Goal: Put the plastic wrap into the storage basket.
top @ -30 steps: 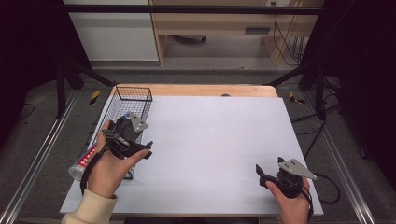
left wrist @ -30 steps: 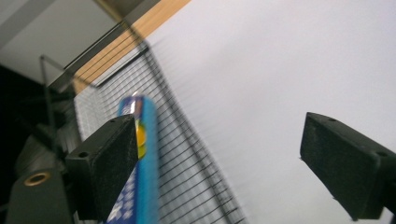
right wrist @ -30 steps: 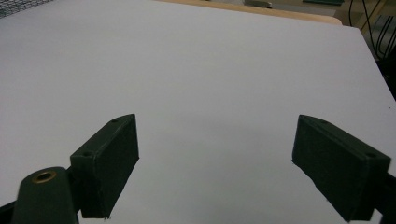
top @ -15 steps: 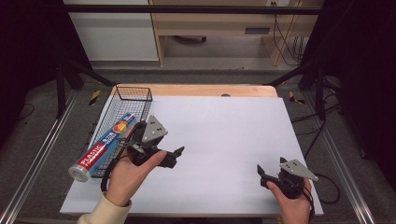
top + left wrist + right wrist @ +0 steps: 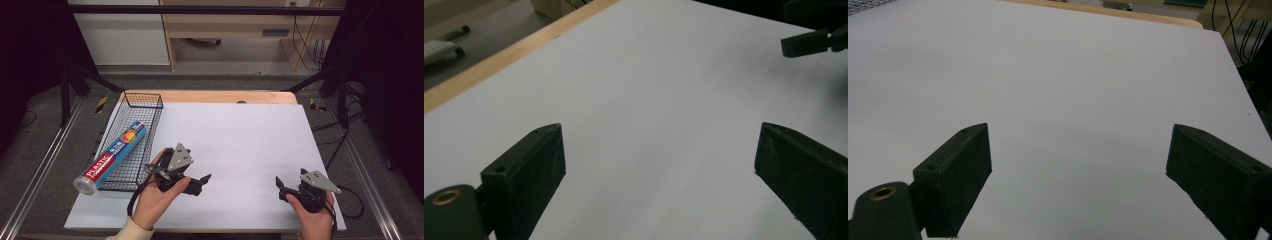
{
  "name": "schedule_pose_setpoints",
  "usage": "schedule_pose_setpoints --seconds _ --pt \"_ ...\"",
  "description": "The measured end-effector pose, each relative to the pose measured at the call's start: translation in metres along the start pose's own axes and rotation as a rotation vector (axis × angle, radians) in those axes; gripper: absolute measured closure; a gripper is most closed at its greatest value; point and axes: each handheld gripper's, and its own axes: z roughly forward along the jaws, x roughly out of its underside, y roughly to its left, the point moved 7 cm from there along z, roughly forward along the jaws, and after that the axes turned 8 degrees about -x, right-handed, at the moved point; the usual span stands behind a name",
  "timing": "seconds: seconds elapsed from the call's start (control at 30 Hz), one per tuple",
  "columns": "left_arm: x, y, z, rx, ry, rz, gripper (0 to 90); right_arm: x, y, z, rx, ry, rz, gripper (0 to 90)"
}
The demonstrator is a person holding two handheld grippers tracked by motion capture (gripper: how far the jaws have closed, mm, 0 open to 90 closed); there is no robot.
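1. Tongs in the left hand (image 5: pixel 202 181) sit lower centre-left, jaws wide after opening, nothing between them.
2. Right tongs (image 5: pixel 285 187), lower right, gape empty.
3. Blue plastic-wrap roll (image 5: pixel 111 157) lies in the black wire basket (image 5: pixel 142 100), left on the white bench (image 5: pixel 250 140).

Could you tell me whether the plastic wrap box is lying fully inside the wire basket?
No. The plastic wrap box lies slanted in the wire basket, its near end sticking out over the basket's left edge.
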Motion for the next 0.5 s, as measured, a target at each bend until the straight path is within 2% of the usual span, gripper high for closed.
schedule_pose_setpoints --seconds 0.03,0.07,0.2,0.27,0.33,0.43,0.47,0.5 --pt "0.000 0.000 0.000 0.000 0.000 0.000 6.3 0.000 0.000 0.000 0.000 0.000 0.000 11.1" --pt "0.011 0.001 0.008 -0.003 0.015 -0.005 6.3 0.000 0.000 0.001 -0.003 0.004 0.002 10.0" --pt "0.037 0.008 0.023 0.004 0.031 -0.020 6.3 0.001 0.001 0.003 -0.015 0.019 -0.008 7.1" --pt "0.051 0.011 0.029 0.003 0.029 0.003 6.4 0.001 0.000 0.004 -0.008 0.021 -0.005 4.6" --pt "0.063 0.014 0.031 0.007 0.010 0.012 6.4 0.000 0.000 0.004 -0.028 0.012 0.005 4.5" --pt "0.070 0.015 0.033 0.020 -0.016 0.005 6.4 -0.001 0.000 0.005 -0.044 -0.010 0.002 3.4" --pt "0.072 0.014 0.031 0.029 -0.018 0.032 6.4 -0.003 0.000 0.006 -0.052 -0.019 0.006 3.5" --pt "0.072 0.014 0.031 0.029 -0.018 0.032 6.3 -0.003 0.000 0.006 -0.052 -0.019 0.006 3.5"
